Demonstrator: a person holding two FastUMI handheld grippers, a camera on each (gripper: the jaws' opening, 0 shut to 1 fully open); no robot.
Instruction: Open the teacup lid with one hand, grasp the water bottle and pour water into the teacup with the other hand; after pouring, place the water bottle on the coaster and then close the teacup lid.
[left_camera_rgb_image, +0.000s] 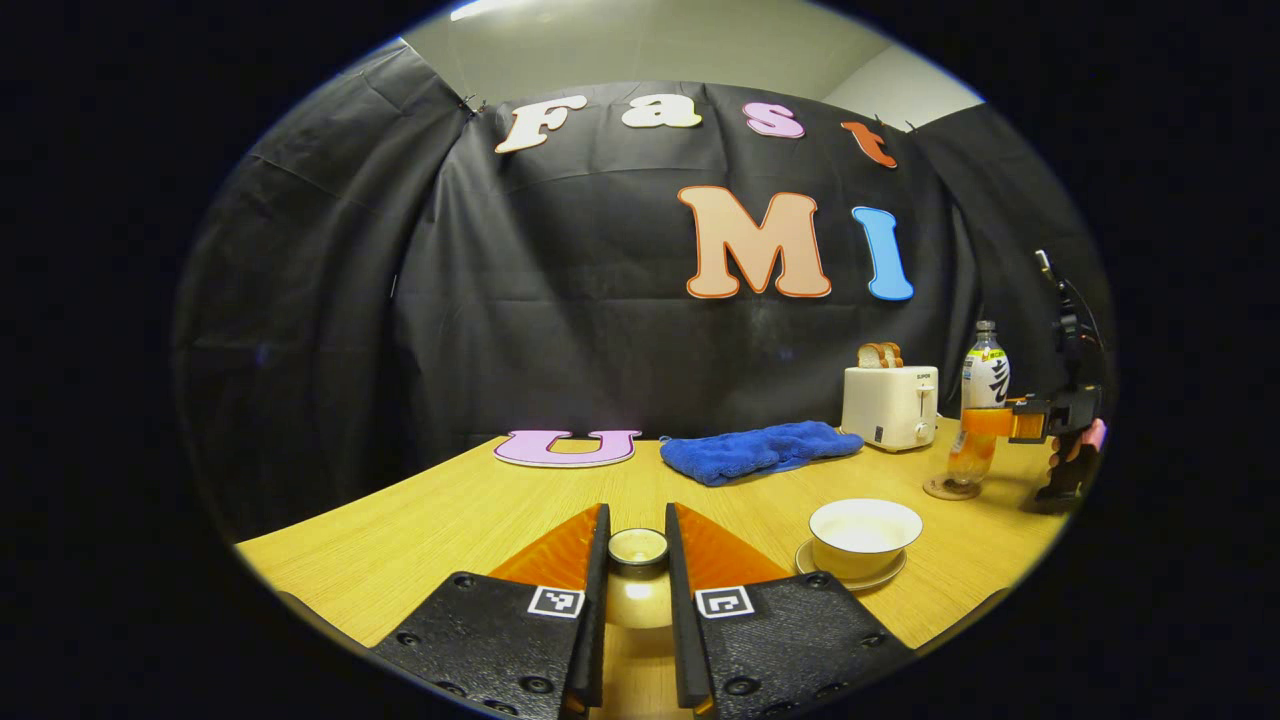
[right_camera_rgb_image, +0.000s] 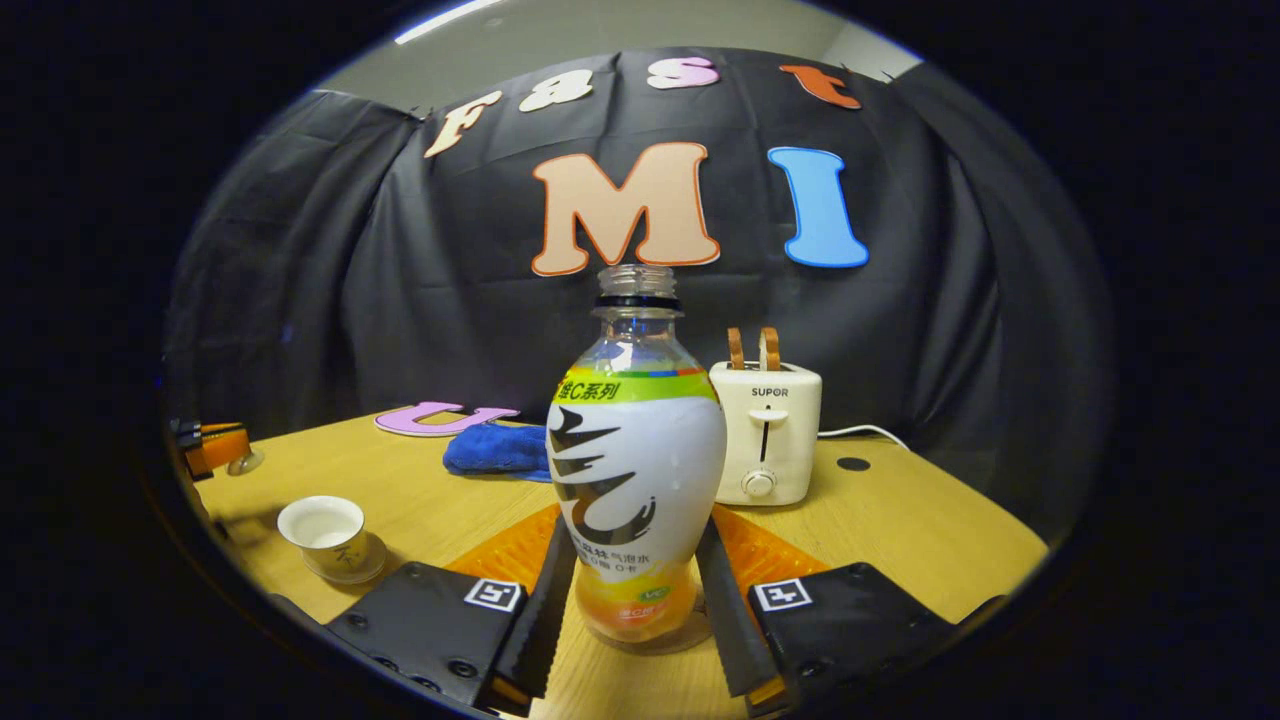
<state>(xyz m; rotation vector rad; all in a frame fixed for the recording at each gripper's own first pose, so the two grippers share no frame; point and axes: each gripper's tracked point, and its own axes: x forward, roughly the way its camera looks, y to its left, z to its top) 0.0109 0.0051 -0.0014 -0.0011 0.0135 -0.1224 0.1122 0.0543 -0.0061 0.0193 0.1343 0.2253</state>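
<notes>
Left gripper fingers clamp the lid above the desk, left of the open teacup. Right gripper fingers grip the bottle, upright on its coaster beside the toaster

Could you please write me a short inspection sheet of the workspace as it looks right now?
Surface: wooden table, bare in front.
Job's things: open teacup on a saucer; lid held off it; uncapped bottle upright on the coaster.
Clutter: blue towel; toaster holding bread.
Grippers: left gripper shut on the lid; right gripper around the bottle's lower half, fingers against its sides.
Cables: white cord from the toaster.
Surroundings: black cloth wall; pale ceiling above.
</notes>
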